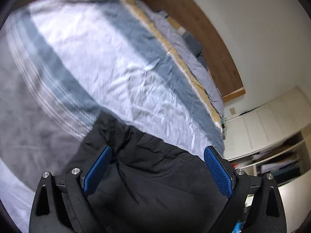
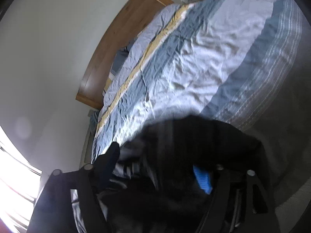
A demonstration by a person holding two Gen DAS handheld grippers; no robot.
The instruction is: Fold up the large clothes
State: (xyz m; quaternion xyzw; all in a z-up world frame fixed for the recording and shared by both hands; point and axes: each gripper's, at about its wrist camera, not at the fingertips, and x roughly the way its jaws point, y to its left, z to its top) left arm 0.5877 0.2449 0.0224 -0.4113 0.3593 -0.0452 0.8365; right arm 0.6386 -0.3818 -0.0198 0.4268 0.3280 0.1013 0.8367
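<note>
Black, thin woven cloth, the garment [image 1: 155,174] lies at the near edge of the bed, on a striped duvet [image 1: 108,62] in blue, white and yellow bands. It looks light, soft and limp, likely a little slick, so it should sag from any grip; a seam or hem edge seems the surest place to pinch. Its long axis is hard to read, as it is bunched and partly hidden, though it appears to run across both views, along the bed's near edge. Above it, the left gripper [image 1: 157,167] stands spread wide, pads clear of the cloth. Beside it, the right gripper [image 2: 155,170] also looks spread, though blur hides one pad. Beyond the duvet stands a wooden headboard [image 1: 196,29] against a white wall.
</note>
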